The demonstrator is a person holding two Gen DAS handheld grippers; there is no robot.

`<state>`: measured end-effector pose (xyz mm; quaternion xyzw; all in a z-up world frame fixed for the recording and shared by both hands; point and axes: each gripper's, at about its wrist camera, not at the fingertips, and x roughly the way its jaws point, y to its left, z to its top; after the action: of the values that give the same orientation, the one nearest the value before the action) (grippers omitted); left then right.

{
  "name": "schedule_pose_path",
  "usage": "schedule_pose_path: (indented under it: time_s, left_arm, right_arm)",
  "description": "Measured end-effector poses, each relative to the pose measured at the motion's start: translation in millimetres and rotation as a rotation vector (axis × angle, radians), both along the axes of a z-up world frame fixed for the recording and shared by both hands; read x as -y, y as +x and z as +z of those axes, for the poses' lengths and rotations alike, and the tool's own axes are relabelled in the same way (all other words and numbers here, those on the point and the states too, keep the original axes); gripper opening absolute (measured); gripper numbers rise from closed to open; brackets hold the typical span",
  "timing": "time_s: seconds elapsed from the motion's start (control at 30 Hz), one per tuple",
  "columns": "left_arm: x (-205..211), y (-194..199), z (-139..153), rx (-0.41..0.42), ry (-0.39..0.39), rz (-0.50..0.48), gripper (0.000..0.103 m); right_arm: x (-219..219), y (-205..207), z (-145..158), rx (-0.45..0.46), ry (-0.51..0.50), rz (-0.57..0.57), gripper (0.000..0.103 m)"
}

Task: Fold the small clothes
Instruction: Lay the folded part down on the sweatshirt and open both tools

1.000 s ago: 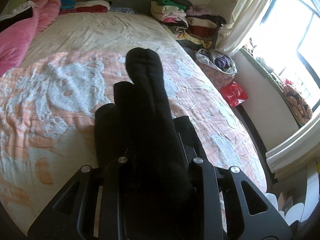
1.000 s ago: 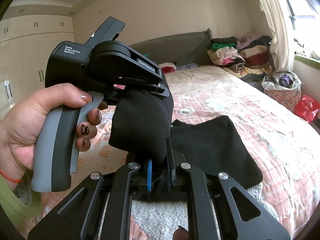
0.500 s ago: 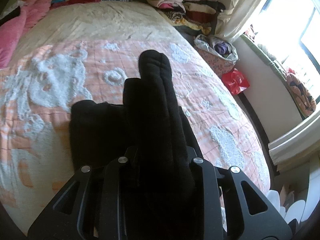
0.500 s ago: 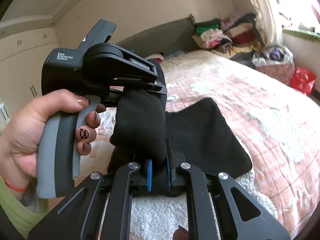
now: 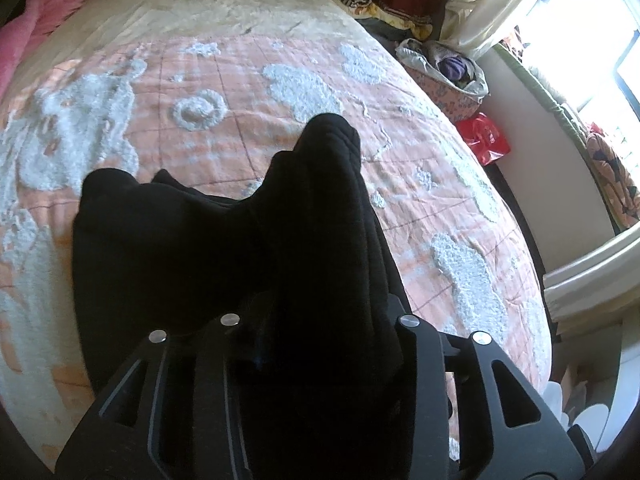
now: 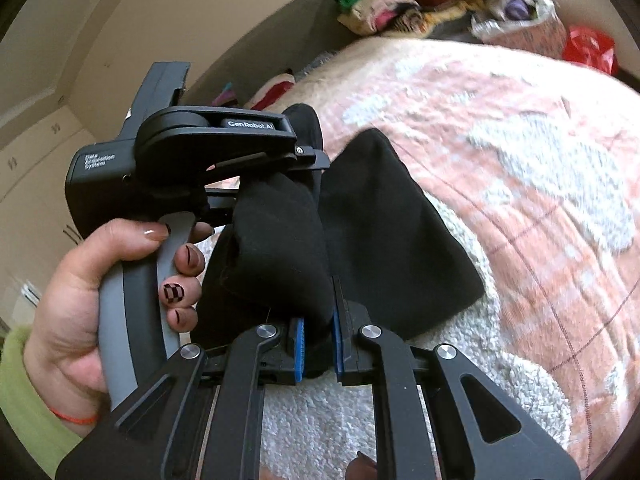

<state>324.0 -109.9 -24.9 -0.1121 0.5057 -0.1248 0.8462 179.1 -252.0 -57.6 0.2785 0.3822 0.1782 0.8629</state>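
On your left, your hand grips the left tongs, whose jaws are opening with the black garment bunched between them; whether they still pinch it is hidden. Lower right, your right tongs are clamped on the same cloth between blue pads. Its loose part drapes onto the bed, over the peach-and-white quilt.

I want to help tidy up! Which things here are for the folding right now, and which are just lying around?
For the folding:
black garment
left gripper, jaws opening around it
right gripper, clamped on it

Just lying around:
stacked clothes
red bag
pink blanket
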Motion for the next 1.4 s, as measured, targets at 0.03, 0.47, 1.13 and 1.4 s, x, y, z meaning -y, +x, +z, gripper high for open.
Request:
schedule_pose_path:
  time_s: [0.03,0.47,1.13,1.4]
  left_arm:
    - [1,2,-2,-0.005,-0.005,0.000,0.032]
    - [-18,-14,25,0.138,-0.116,0.014,0.065]
    - [-73,-85,-6,0.212,0.124,0.028,0.068]
    - [-68,-88,-7,0.225,0.147,0.025,0.069]
  right_arm:
    - [3,2,-3,-0.021,0.014,-0.002,0.010]
    - [24,25,-25,-0.169,0.176,0.033,0.025]
    - [37,91,-17,-0.259,0.236,0.153,0.059]
    - [19,124,-7,-0.213,-0.030,0.181,0.024]
